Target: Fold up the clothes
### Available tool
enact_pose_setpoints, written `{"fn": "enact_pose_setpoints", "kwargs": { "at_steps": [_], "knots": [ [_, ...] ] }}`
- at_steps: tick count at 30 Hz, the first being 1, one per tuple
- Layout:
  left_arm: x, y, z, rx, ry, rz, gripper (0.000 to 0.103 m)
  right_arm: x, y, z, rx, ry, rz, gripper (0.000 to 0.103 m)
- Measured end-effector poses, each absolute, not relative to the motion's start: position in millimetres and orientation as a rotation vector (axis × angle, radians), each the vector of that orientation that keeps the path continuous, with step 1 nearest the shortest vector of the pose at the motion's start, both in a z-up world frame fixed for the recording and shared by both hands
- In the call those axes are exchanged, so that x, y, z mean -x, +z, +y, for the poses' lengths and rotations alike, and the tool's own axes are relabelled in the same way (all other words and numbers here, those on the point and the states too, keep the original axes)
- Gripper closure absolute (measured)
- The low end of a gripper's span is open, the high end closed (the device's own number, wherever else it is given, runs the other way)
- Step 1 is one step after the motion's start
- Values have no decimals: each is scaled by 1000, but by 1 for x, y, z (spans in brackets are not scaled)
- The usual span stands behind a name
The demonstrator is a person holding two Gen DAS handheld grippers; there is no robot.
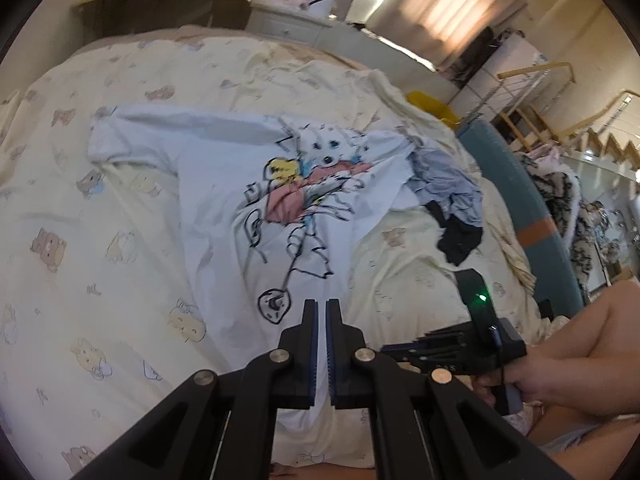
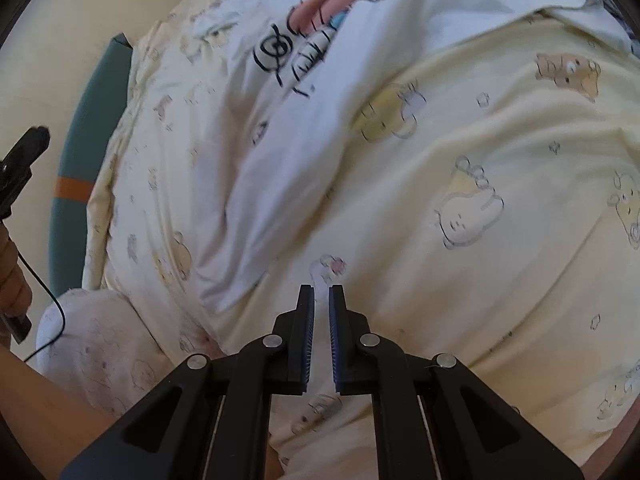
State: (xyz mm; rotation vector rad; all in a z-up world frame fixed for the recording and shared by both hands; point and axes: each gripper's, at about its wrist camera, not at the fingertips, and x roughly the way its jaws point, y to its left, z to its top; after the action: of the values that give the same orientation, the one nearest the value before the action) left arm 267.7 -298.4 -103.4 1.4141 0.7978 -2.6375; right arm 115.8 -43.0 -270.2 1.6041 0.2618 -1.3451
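Observation:
A white T-shirt [image 1: 224,184] with a cartoon dog print lies spread on the pale yellow bedspread [image 1: 100,280], one sleeve out to the far left. My left gripper [image 1: 322,304] hovers over the shirt's near hem, jaws nearly together with a thin gap, nothing between them. My right gripper [image 2: 321,290] is over the bedspread [image 2: 500,280] just beside the shirt's lower edge [image 2: 260,200], jaws almost closed and empty. The right gripper's body also shows in the left wrist view [image 1: 472,344], held in a hand.
A pile of grey-blue and black clothes [image 1: 452,196] lies at the shirt's right side. A teal bed frame [image 1: 516,200] runs along the right. A nightstand [image 1: 288,24] and shelf stand behind the bed. Stairs [image 1: 560,120] are at the far right.

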Motion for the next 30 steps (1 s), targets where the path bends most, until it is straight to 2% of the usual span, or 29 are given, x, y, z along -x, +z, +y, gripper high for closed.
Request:
{"fn": "enact_pose_setpoints", "kwargs": {
  "at_steps": [7, 13, 19, 30],
  "knots": [
    [-260, -130, -296, -1482, -2567, 824, 100, -120, -283, -31, -1660, -1316, 369, 93],
    [-257, -154, -291, -1577, -2501, 774, 100, -120, -274, -32, -1605, -1345, 547, 93],
    [-257, -155, -298, -1580, -2437, 761, 100, -100, -251, -29, -1581, -1421, 531, 93],
    [-268, -146, -284, -1538, -2436, 777, 100, -102, -258, -20, -1590, -1397, 484, 93]
  ]
}}
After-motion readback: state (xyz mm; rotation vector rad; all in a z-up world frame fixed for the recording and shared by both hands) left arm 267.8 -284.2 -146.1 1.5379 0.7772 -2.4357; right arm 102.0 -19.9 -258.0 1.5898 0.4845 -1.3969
